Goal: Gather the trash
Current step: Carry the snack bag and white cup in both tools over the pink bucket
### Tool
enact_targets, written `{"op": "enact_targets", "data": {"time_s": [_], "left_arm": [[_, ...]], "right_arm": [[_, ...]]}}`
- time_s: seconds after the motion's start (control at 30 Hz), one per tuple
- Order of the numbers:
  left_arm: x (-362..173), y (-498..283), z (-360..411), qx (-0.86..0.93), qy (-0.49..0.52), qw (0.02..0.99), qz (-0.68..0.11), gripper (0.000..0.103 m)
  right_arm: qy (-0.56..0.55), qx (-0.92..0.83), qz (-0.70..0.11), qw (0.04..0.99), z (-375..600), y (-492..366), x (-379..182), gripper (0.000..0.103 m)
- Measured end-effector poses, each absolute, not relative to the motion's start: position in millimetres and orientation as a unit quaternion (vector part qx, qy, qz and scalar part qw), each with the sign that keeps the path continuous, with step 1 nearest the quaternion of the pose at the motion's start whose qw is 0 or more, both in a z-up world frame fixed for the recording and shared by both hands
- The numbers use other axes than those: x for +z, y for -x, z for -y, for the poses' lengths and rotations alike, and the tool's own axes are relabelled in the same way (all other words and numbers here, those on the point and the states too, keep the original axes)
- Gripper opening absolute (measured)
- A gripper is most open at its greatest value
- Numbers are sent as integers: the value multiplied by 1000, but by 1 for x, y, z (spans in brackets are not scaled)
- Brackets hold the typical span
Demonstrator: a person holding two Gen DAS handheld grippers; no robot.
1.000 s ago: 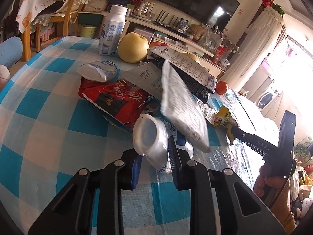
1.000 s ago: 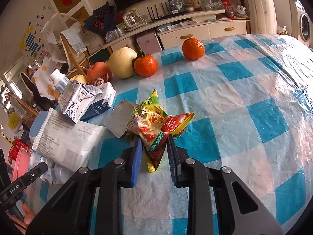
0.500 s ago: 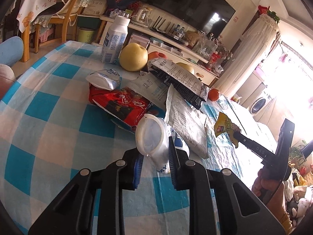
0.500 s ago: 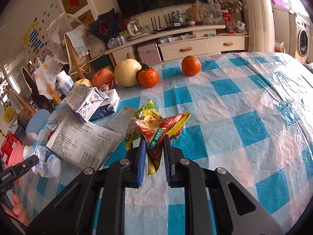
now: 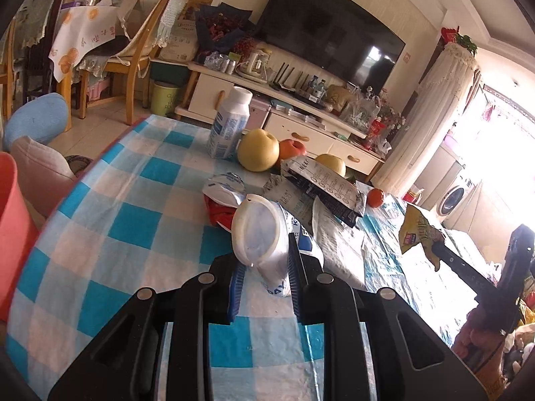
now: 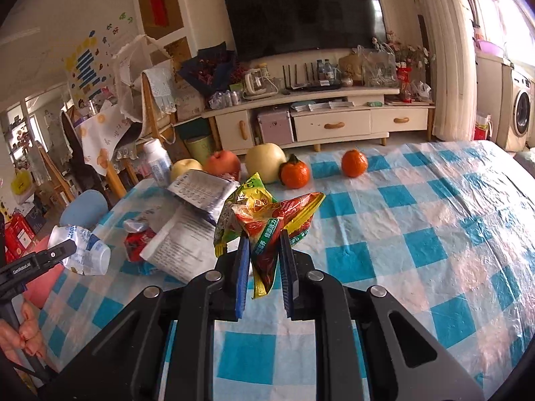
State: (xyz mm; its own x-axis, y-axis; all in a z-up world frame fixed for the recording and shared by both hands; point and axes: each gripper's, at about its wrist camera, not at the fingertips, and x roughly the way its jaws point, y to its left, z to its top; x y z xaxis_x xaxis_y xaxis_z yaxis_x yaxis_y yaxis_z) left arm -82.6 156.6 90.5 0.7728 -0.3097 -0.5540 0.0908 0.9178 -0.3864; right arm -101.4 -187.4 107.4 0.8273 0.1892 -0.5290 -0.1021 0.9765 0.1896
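the left claw point(image 5: 264, 260) is clamped on a crushed white plastic bottle point(image 5: 259, 234) held above the counter point(image 5: 133, 234), whose near edge curves close beside a red bin point(image 5: 13, 234) cut off at the frame. the right claw point(image 6: 264, 250) pinches a crumpled snack wrapper point(image 6: 264, 220) lifted over open checked cloth to its right, while paper trash point(image 6: 180, 244) lies on the left, partly hidden.

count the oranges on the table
2: one orange touching the pale pear, another orange alone to its right. More could hide behind the wrappers.

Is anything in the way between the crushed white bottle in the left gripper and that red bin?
Nothing visible: the crushed white plastic bottle is held above bare checked tablecloth, and the red bin sits past the table's left edge.
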Motion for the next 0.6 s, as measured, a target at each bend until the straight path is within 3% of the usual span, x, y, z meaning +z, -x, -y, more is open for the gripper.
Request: {"op": "enact_targets", "data": {"time_s": [0.6], "left_arm": [[125, 130, -370, 170, 204, 927, -265, 25]], "right_arm": [[47, 359, -267, 893, -123, 107, 148, 18]]}}
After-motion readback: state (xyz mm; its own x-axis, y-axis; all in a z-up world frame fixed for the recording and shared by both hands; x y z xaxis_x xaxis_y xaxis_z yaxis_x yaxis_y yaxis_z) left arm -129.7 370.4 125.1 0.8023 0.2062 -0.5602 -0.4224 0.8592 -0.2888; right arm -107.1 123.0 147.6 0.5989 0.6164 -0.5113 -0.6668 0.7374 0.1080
